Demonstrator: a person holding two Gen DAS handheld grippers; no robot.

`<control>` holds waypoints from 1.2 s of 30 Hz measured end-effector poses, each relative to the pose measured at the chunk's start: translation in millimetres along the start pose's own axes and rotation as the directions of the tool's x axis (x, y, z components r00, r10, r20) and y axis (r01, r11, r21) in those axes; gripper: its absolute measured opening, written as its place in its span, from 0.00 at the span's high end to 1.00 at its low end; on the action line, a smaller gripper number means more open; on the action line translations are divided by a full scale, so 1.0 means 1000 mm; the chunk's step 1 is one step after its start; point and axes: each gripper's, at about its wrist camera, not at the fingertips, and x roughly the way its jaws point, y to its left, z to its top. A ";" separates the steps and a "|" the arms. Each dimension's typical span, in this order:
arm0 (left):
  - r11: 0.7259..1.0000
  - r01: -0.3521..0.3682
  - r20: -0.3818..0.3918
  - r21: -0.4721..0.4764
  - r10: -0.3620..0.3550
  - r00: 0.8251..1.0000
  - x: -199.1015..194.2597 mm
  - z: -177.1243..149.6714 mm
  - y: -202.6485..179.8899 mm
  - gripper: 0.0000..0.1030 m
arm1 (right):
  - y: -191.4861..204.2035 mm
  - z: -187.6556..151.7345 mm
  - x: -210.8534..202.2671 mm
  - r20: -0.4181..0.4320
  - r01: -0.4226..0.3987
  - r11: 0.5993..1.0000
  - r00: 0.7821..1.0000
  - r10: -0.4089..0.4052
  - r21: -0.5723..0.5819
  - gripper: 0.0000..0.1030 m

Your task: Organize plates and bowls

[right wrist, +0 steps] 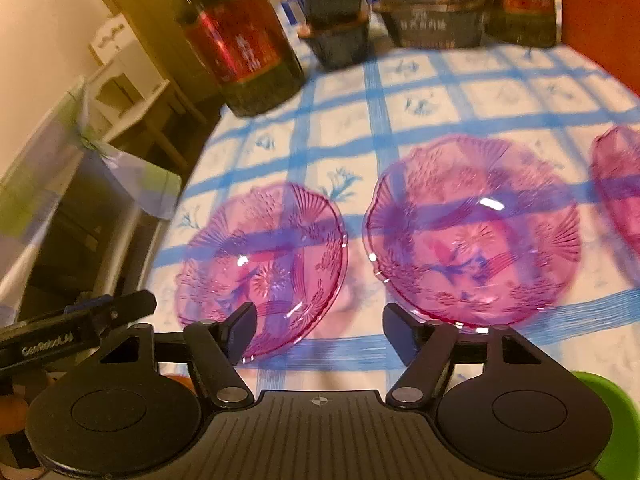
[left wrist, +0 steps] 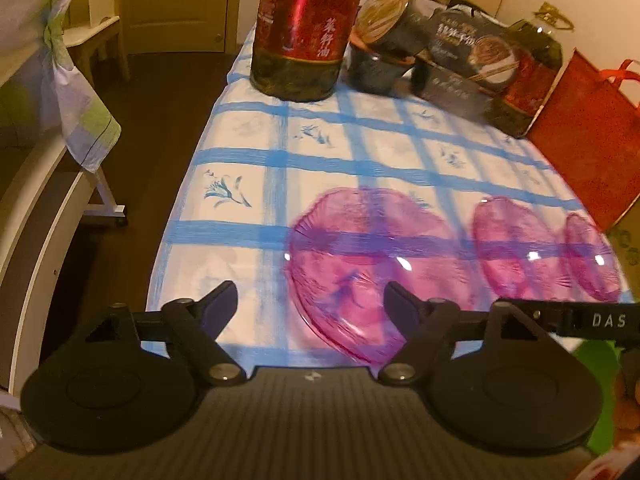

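Three pink cut-glass bowls lie in a row on a blue-checked tablecloth [left wrist: 320,160]. In the left wrist view the left bowl [left wrist: 360,264] is closest, with the middle bowl [left wrist: 516,248] and right bowl [left wrist: 592,256] beyond to the right. My left gripper [left wrist: 312,304] is open and empty, its right finger over the left bowl's near rim. In the right wrist view the left bowl [right wrist: 264,264], middle bowl [right wrist: 472,232] and right bowl [right wrist: 620,184] show. My right gripper [right wrist: 320,328] is open and empty, over the gap between the left and middle bowls.
A large oil bottle with a red label [left wrist: 304,28] [right wrist: 240,40] stands at the back left of the table. Dark noodle cups and boxes [left wrist: 472,52] [right wrist: 432,4] line the back. A red bag [left wrist: 592,136] stands at the right. The table's left edge drops to the floor.
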 end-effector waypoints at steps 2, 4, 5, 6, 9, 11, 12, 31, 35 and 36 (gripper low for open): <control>1.000 0.001 -0.013 0.004 -0.001 1.000 0.011 0.002 0.003 0.29 | -0.002 0.003 0.014 -0.028 0.006 1.000 1.000 -0.005 0.016 0.34; 1.000 0.007 -0.033 0.006 -0.007 0.999 0.024 0.005 0.007 0.33 | -0.002 0.002 0.024 -0.046 0.007 1.000 0.999 -0.006 0.026 0.35; 1.000 0.006 -0.040 0.005 -0.006 0.999 0.029 0.007 0.009 0.34 | -0.001 0.002 0.029 -0.055 0.006 1.000 0.998 -0.005 0.028 0.36; 1.000 0.005 -0.045 0.008 -0.005 0.999 0.035 0.008 0.011 0.37 | 0.000 0.002 0.034 -0.062 0.005 1.000 0.998 -0.004 0.028 0.37; 1.000 0.013 -0.063 0.005 -0.013 0.998 0.048 0.010 0.014 0.51 | 0.003 0.004 0.046 -0.069 0.007 1.000 0.998 -0.005 0.024 0.42; 1.000 0.019 -0.071 0.002 -0.019 0.997 0.054 0.011 0.016 0.55 | 0.003 0.006 0.051 -0.071 0.009 0.999 0.997 -0.007 0.031 0.46; 1.000 0.017 -0.072 0.008 -0.017 0.997 0.056 0.010 0.016 0.61 | 0.003 0.006 0.054 -0.072 0.012 0.999 0.997 -0.009 0.034 0.49; 0.995 -0.026 -0.012 0.094 0.027 1.000 0.011 0.031 -0.012 0.91 | 0.009 0.021 0.016 0.011 -0.009 1.000 1.000 0.009 0.000 0.86; 0.991 -0.014 0.023 0.134 0.011 1.000 -0.018 0.046 -0.044 0.91 | 0.001 0.026 -0.022 0.068 -0.013 1.000 0.998 0.013 -0.002 0.86; 0.989 -0.006 0.030 0.145 0.001 1.000 -0.023 0.048 -0.054 0.91 | -0.004 0.028 -0.033 0.082 -0.011 1.000 0.997 0.011 -0.002 0.86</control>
